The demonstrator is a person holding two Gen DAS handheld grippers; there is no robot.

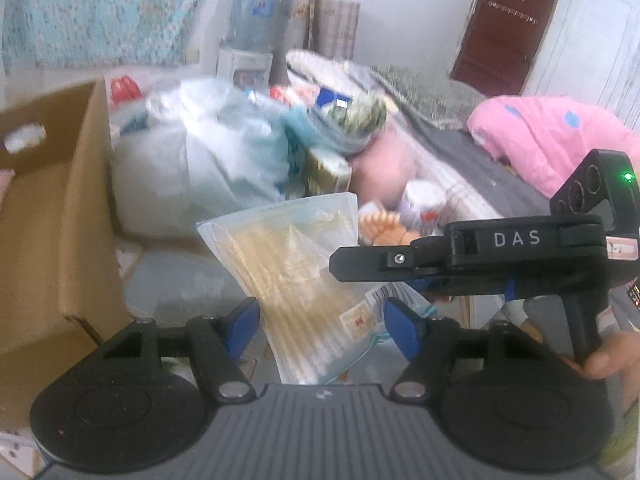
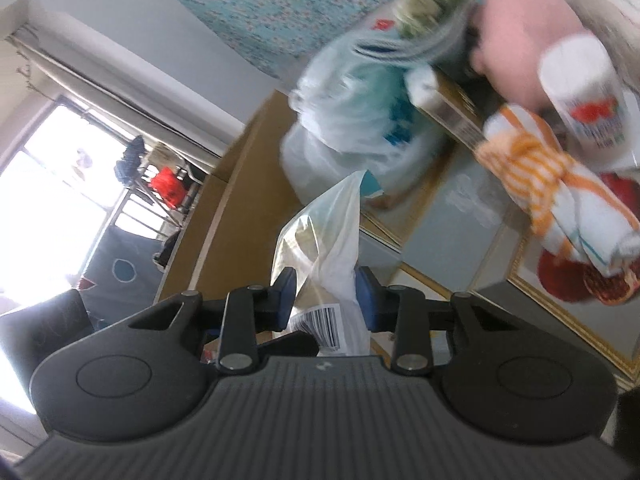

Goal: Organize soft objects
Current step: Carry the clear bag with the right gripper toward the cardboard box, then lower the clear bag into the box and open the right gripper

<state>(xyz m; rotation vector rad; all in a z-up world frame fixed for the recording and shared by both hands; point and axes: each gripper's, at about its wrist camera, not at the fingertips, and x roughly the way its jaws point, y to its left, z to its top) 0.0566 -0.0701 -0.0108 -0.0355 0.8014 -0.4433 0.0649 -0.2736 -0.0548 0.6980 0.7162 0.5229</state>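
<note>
while both tools hang over the clutter, the scene reads so:
bag: clear plastic zip bag of pale yellow sticks (image 1: 296, 276), upright between cardboard box (image 1: 60, 216) and bed, above the floor.
left gripper (image 1: 322, 326): blue pads spread wide on either side of the bag's lower part; whether they press it cannot be told.
right gripper (image 2: 326, 300): narrow gap, pads pinching the bag's barcode end.
nearby: orange-and-white striped cloth roll (image 2: 556, 188), white canister (image 2: 584, 88), pale plastic sack (image 1: 200, 160), pink blanket (image 1: 552, 136).
</note>
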